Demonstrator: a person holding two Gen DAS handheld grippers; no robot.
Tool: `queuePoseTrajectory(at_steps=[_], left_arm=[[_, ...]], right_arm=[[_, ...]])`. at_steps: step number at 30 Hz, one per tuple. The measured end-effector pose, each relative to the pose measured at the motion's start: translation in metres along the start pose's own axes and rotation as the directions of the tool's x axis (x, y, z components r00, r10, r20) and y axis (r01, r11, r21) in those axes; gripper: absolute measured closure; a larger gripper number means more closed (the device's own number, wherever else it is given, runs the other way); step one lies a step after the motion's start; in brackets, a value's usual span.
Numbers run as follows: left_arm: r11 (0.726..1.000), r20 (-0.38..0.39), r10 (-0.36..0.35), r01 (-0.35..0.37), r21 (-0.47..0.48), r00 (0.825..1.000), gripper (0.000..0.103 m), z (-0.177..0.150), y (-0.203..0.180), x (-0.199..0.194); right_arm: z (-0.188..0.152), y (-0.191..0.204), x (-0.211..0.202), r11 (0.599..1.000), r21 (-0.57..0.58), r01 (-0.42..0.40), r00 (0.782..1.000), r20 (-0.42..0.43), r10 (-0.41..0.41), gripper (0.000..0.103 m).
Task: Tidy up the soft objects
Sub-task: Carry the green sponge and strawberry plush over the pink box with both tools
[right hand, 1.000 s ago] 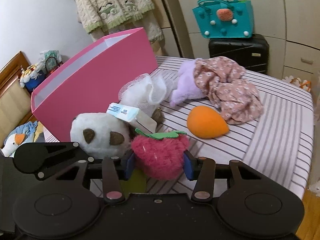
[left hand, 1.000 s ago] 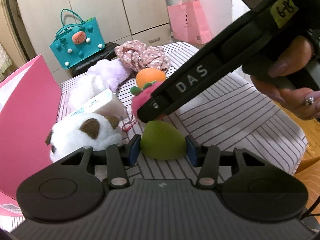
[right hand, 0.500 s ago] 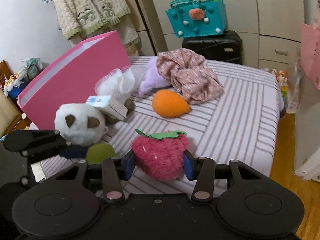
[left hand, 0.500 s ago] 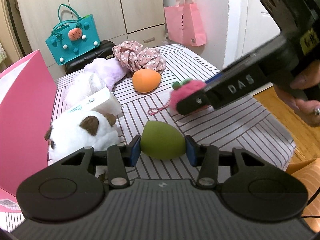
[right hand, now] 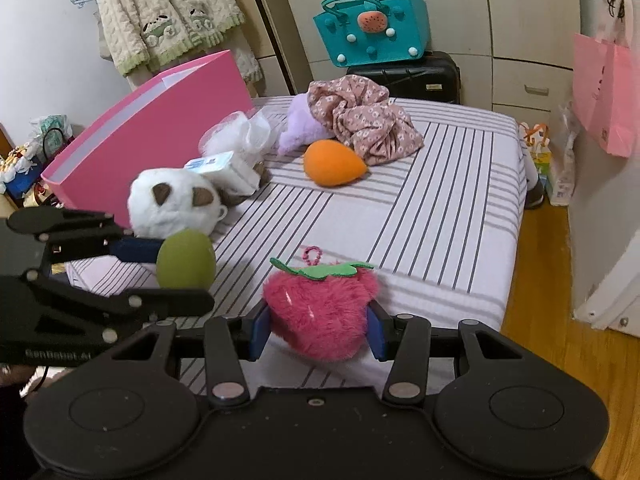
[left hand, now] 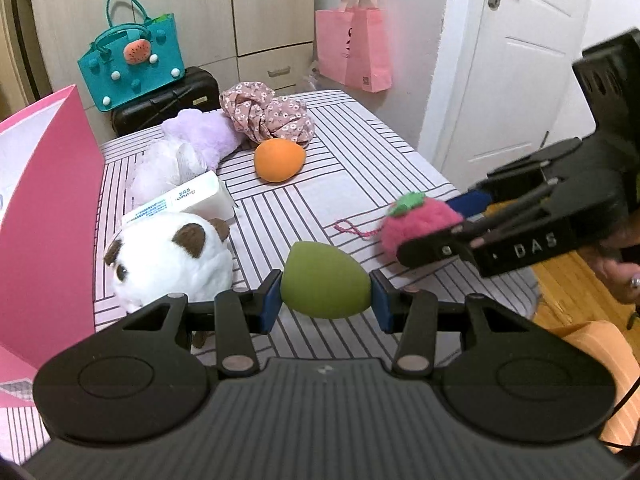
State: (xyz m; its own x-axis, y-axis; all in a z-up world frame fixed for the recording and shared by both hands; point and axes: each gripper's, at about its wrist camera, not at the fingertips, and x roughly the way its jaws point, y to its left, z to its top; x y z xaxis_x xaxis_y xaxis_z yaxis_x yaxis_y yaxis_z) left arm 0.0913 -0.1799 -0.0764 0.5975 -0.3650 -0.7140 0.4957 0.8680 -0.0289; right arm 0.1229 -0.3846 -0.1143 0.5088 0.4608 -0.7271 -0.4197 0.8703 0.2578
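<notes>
Over the striped bed (left hand: 360, 168), my left gripper (left hand: 326, 296) clamps the green sponge (left hand: 325, 283) nearer the pink box (left hand: 44, 200), my right gripper (right hand: 316, 334) pinching the plush strawberry (right hand: 320, 312).

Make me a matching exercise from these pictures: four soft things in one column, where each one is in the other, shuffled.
1 green sponge
2 pink strawberry plush
3 orange sponge
4 panda plush

A beside the pink box
B in the left gripper
C in the right gripper
D lying loose by the floral cloth

Pairs: 1-B, 2-C, 3-D, 4-A
</notes>
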Motion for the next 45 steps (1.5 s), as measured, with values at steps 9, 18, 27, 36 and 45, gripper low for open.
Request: queuePoseTrajectory(at_steps=[9, 18, 27, 36, 45], left_arm=[[0.997, -0.080, -0.075, 0.074, -0.011, 0.994, 0.058, -0.002, 0.010, -0.022], [0.997, -0.113, -0.076, 0.074, -0.015, 0.991, 0.058, -0.001, 0.032, -0.056], [0.991, -0.154, -0.088, 0.071, -0.115, 0.984, 0.058, 0.002, 0.076, -0.090], [0.992, -0.170, -0.039, 0.018, -0.123, 0.985, 0.058, 0.009, 0.115, -0.123], [0.987, -0.074, -0.005, -0.007, -0.159, 0.997, 0.058, 0.017, 0.163, -0.147]], right_arm=[[-0.004, 0.026, -0.021, 0.999, 0.019, -0.039, 0.999, -0.006, 0.040, 0.050], [0.008, 0.062, -0.038, 0.997, -0.028, -0.075, 0.997, -0.025, 0.074, 0.050], [0.035, 0.095, -0.048, 0.985, -0.091, -0.149, 0.987, -0.077, 0.142, 0.050], [0.074, 0.132, -0.052, 0.960, -0.166, -0.225, 0.973, -0.093, 0.212, 0.050], [0.118, 0.173, -0.040, 0.929, -0.249, -0.272, 0.962, -0.059, 0.266, 0.050]])
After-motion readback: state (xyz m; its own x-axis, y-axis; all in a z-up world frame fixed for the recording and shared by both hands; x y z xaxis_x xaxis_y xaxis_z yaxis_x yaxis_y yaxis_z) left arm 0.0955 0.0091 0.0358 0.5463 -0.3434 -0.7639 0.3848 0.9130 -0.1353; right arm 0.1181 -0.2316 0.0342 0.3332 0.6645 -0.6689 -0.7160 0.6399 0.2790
